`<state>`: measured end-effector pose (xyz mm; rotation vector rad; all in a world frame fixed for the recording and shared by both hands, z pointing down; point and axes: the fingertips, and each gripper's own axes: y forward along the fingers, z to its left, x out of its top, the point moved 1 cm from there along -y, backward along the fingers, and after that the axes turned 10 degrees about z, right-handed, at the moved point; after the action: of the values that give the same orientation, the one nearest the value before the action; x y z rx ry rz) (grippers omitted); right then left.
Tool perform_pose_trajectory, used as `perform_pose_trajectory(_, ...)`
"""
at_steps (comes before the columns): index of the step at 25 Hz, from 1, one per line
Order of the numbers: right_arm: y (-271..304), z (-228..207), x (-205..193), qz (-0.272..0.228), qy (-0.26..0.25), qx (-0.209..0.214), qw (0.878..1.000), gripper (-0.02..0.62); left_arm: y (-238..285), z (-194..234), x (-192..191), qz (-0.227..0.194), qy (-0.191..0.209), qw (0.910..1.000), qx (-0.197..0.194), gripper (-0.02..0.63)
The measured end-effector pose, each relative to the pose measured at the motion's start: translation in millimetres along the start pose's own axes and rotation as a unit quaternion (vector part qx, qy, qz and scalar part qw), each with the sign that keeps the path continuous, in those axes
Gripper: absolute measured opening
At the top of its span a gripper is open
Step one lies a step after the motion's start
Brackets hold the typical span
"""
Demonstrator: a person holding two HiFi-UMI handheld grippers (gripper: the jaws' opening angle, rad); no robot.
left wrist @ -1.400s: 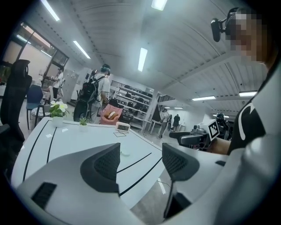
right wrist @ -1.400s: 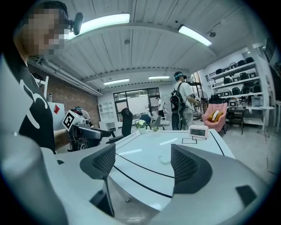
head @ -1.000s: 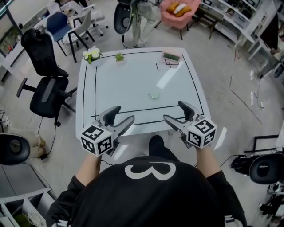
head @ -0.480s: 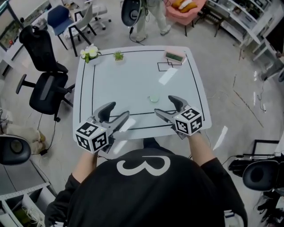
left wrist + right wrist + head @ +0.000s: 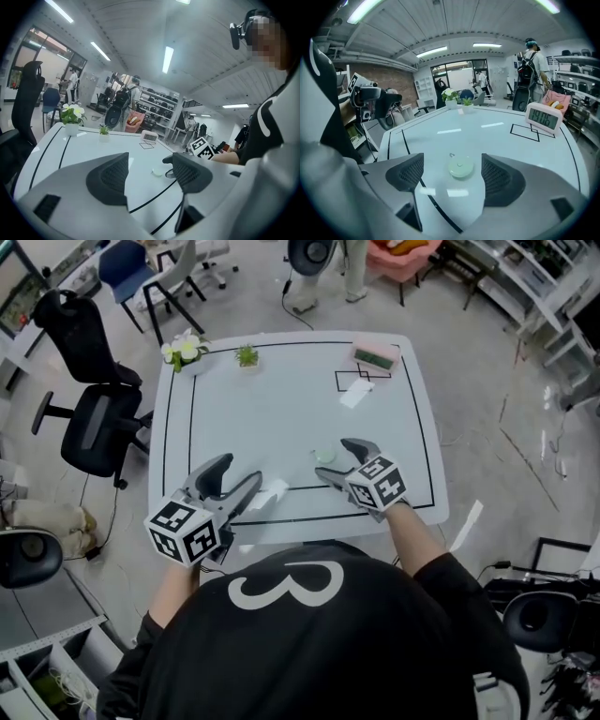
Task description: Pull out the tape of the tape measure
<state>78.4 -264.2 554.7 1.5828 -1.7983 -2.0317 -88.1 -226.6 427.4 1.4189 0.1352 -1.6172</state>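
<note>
Little round green tape measure (image 5: 325, 455) lying flat on the white table (image 5: 281, 390), just in front of the right gripper (image 5: 334, 461) with jaws wide apart and empty, left gripper (image 5: 242, 470) near the table's front edge, likewise spread and holding nothing.

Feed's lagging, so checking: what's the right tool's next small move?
Probably ease the right tool forward and down so its open jaws straddle the tape measure, then close: it lies flat on the table just ahead, untouched.
</note>
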Motion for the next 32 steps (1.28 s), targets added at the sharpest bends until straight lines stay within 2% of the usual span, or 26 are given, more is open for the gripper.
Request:
perform_pose_trajectory(5, 22.1, -5.3, -7.4, 0.045, -0.021, -0.009, 0.999, 0.37, -1.7, 7.9, -2.1, 0.001, -0.008, 0.9999, 0.011, 0.278)
perform_pose_trajectory(10, 35.4, -8.1, -12.5, 0.067, -0.022, -0.008, 0.997, 0.349, -5.6, 16.2, -8.5, 0.0, -0.021, 0.9996, 0.018, 0.276)
perform_pose_trajectory(18, 37.8, -12.6, -13.6, 0.077, -0.037, -0.036, 0.996, 0.274, -5.6, 19.7, -21.6, 0.008, -0.032, 0.9993, 0.018, 0.27)
perform_pose_trajectory(20, 37.5, -11.9, -12.7, 0.076, -0.037, -0.038, 0.996, 0.225, -5.1, 19.3, -22.1, 0.007, -0.033, 0.9993, 0.017, 0.27)
perform_pose_trajectory(27, 36.7, -11.1, -13.4, 0.077, -0.033, -0.038, 0.996, 0.222, -4.3, 15.7, -23.2, 0.007, -0.033, 0.9993, 0.015, 0.268)
perform_pose_trajectory(32, 33.5, -7.5, -11.3, 0.073, -0.026, -0.022, 0.997, 0.222, -2.9, 14.1, -22.1, 0.008, -0.032, 0.9994, 0.013, 0.268)
